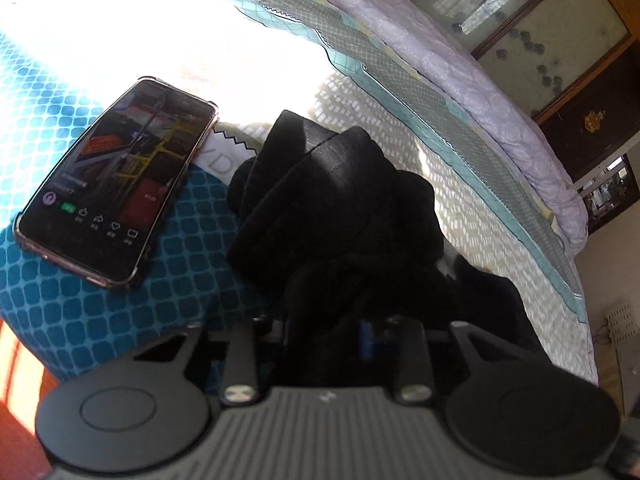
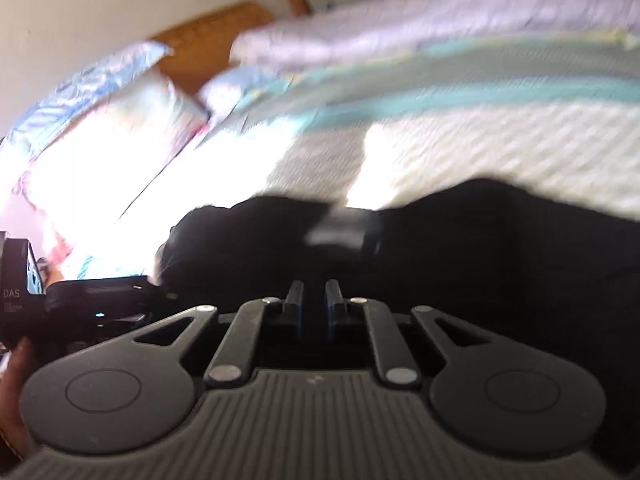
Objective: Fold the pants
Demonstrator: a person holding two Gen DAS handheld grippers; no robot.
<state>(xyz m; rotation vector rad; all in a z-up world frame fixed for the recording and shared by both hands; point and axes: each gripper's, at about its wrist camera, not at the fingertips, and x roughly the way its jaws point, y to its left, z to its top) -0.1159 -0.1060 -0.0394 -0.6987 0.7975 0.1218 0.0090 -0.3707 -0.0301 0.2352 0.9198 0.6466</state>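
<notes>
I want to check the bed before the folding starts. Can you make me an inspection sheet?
Surface: patterned bedspread, bright sun patches.
Job's things: black pants, bunched up, not folded.
Clutter: phone beside the pants, screen lit.
Grippers: left hand-held gripper shut on the pants; right hand-held gripper nearly shut, over the pants, grip unclear.
Cables: nothing seen.
Surroundings: lilac quilt, pillow, wooden cabinet.

A phone lies just left of the bunched pants; bedsheet right lies bare.
</notes>
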